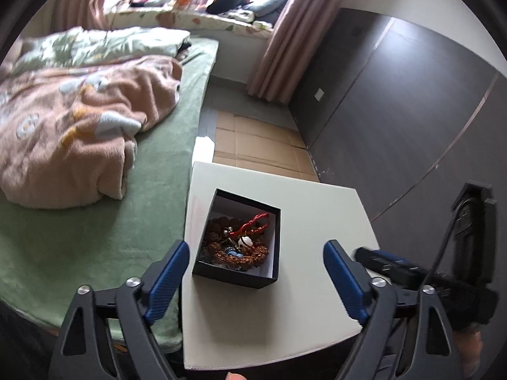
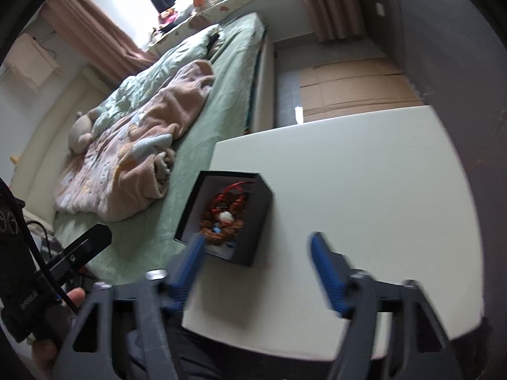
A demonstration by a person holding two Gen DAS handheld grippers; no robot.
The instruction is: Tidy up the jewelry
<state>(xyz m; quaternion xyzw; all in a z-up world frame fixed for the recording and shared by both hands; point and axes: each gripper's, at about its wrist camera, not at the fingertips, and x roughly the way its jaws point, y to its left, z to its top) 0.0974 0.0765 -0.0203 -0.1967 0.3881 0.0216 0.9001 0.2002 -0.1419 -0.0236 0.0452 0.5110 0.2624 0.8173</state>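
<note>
A black open box (image 1: 275, 247) sits on a white table (image 1: 317, 310). It holds a heap of jewelry (image 1: 236, 242): brown bead bracelets, a red cord, a white bead and blue beads. My left gripper (image 1: 255, 261) is open and empty, its fingers wide on either side of the box, just above and in front of it. In the right wrist view the box (image 2: 256, 218) with the jewelry (image 2: 223, 218) lies at the table's left edge. My right gripper (image 2: 256, 248) is open and empty above the table (image 2: 364, 190), right of the box's near corner.
A bed with a green sheet (image 1: 95, 253) and a pink blanket (image 1: 79, 126) runs along the table's left side. Cardboard (image 1: 259, 145) covers the floor beyond the table. A dark wardrobe wall (image 1: 412, 110) stands to the right. The right gripper's body (image 1: 412, 269) shows at the table's right edge.
</note>
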